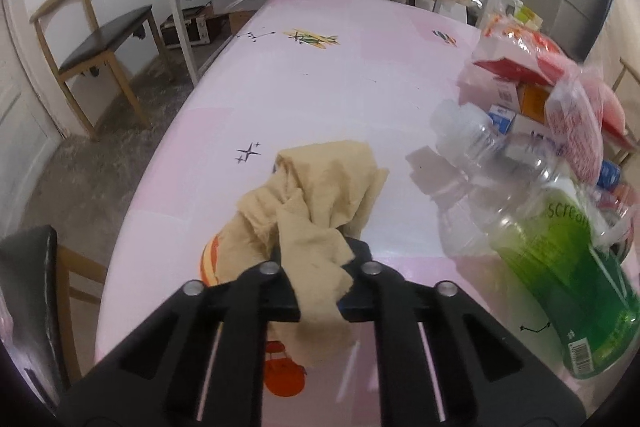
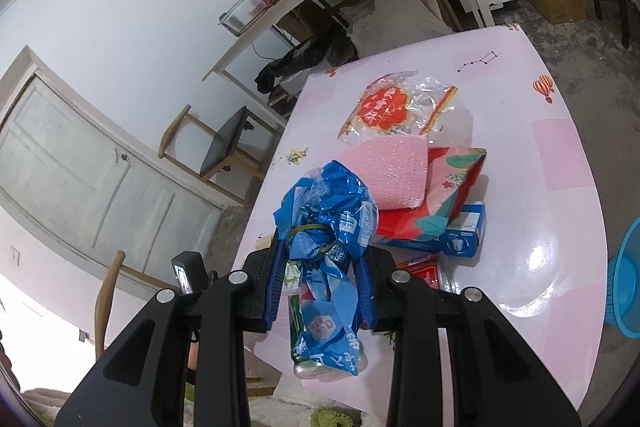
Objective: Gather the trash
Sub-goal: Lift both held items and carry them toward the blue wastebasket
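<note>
Nearby, plastic bottle (image 1: 532, 211) (lying) beside tissue (image 1: 316, 203)

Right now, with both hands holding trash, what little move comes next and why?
Probably lift the left gripper a little: its fingers are already shut on the crumpled beige paper napkin, which still rests on the pink table. The right gripper already holds a bottle in a blue plastic wrapper.
</note>
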